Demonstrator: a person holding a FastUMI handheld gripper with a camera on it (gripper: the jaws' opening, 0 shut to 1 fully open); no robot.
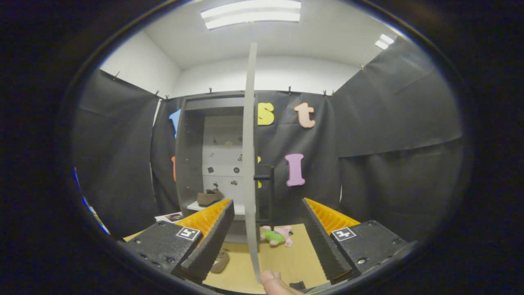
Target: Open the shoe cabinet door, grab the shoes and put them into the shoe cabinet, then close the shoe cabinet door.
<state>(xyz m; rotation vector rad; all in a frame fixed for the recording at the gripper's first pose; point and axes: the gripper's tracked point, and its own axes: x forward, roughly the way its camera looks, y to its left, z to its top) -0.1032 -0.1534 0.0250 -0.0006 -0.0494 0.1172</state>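
Observation:
The shoe cabinet (pixel 190 155) stands ahead with its door (pixel 250 135) swung out edge-on toward me, a dark handle (pixel 268 192) on its right face. One brown shoe (pixel 209 198) rests on the cabinet's white shelf. A second brown shoe (pixel 220 261) lies on the floor under the left finger. My gripper (pixel 266 237) is open, its fingers spread either side of the door's edge without touching it. A person's fingertip (pixel 273 283) shows at the door's bottom edge.
A pink and green plush toy (pixel 279 236) lies on the tan floor (pixel 282 258) just right of the door. A small printed card (pixel 170 217) lies by the cabinet's left foot. Black cloth walls close in on both sides.

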